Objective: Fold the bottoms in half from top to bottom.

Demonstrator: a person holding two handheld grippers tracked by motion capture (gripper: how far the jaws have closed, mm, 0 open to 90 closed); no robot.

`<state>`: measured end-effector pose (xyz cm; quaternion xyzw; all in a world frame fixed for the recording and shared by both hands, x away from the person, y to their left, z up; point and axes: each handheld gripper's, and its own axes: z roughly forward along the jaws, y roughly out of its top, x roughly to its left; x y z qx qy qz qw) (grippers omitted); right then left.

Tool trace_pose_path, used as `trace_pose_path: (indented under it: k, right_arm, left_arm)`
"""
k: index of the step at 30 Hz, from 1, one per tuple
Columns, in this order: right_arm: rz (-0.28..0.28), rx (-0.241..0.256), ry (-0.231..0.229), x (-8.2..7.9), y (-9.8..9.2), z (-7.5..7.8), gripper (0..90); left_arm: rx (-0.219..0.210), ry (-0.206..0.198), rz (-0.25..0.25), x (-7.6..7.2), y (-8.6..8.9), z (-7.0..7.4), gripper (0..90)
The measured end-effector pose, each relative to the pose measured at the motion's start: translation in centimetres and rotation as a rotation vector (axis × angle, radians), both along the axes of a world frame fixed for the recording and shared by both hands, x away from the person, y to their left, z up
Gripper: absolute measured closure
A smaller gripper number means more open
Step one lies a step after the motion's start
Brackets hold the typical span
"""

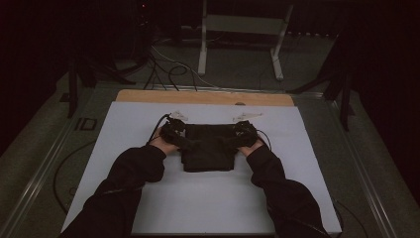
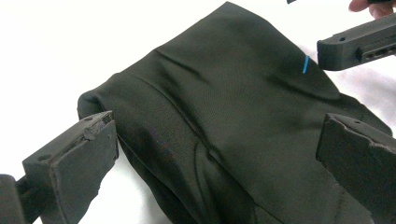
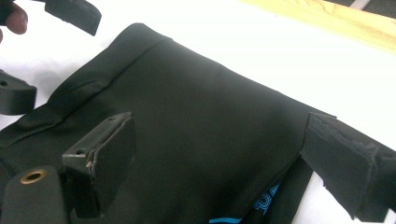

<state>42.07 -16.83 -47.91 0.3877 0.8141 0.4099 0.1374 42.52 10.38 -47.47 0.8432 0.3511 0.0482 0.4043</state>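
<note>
Our left gripper (image 2: 219,158) and right gripper (image 3: 224,163) both gape wide over the folded black garment (image 1: 208,147) mid white table (image 1: 208,208). We judge it soft, light, floppy; best pinched at folded side edges. Wooden strip (image 1: 203,97) beyond.

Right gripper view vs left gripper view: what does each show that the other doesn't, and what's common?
Right gripper view alone: the wooden table edge and blue print under the fold near its right jaw. Left gripper view alone: a short blue stripe on the cloth. Both: the folded black garment on the white sheet, each view's own jaws spread wide over it, and the opposite gripper at the far edge.
</note>
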Motion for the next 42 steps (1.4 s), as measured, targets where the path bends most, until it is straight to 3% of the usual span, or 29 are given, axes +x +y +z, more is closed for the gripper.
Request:
trace_pose_path:
  k: [12,21,27,42]
  right_arm:
    - [0.021,0.003,-0.003,-0.3,0.0,0.5,10.5]
    - [0.036,0.004,-0.01,-1.0,-0.5,0.7,10.5]
    - [0.055,0.007,-0.015,-1.7,-1.1,0.6,10.5]
    - [0.086,-0.019,-0.014,-3.6,-2.1,-0.2,10.5]
  left_arm:
    - [0.011,-0.018,-0.049,-0.7,0.1,0.8,0.1]
    - [-0.014,-0.024,-0.059,-1.8,0.4,1.0,0.1]
    - [0.014,-0.039,-0.09,-2.7,0.8,0.9,0.1]
    - [0.04,-0.037,-0.084,-5.2,2.9,-0.1,0.1]
